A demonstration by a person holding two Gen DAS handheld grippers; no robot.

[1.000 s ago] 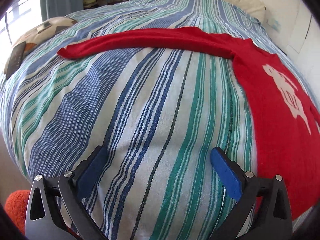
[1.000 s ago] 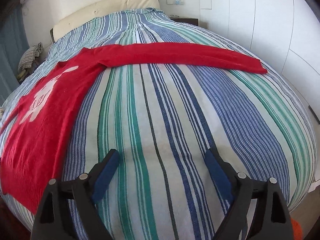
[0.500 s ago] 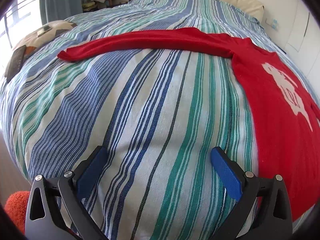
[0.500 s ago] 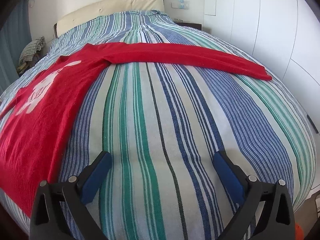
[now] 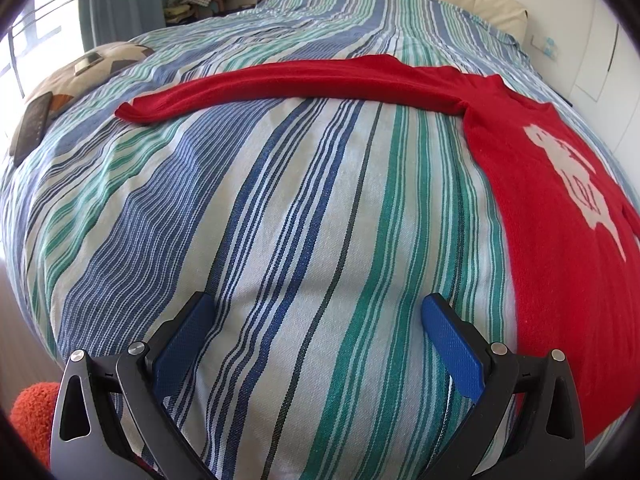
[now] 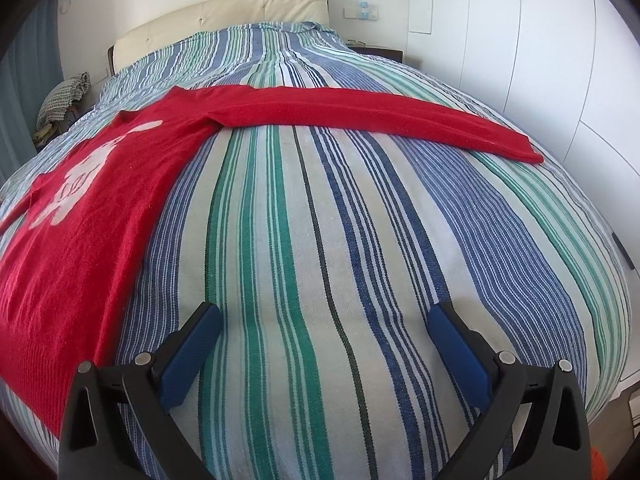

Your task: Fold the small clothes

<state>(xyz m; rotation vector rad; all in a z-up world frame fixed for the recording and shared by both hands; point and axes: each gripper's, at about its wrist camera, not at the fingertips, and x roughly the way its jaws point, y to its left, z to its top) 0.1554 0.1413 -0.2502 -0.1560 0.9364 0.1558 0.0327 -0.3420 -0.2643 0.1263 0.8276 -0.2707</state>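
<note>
A red long-sleeved sweater (image 5: 560,216) with a white figure on its front lies flat on the striped bed. In the left wrist view its body fills the right side and one sleeve (image 5: 280,84) stretches away to the left. In the right wrist view the sweater (image 6: 80,208) lies at the left, and the other sleeve (image 6: 380,114) runs out to the right. My left gripper (image 5: 318,308) hangs open over bare bedspread, left of the sweater's hem. My right gripper (image 6: 324,316) is open too, over bare bedspread right of the sweater. Neither holds anything.
The striped bedspread (image 5: 280,220) covers the whole bed, with a cream headboard (image 6: 216,20) at the far end. A patterned cushion (image 5: 92,66) with a dark phone-like slab (image 5: 32,128) lies at the bed's left edge. White wardrobe doors (image 6: 560,60) stand along the right side. An orange fluffy thing (image 5: 34,412) sits low by the bed.
The right gripper's jaws have spread wider over the bedspread. The views have shifted only slightly, and the sweater lies as before.
</note>
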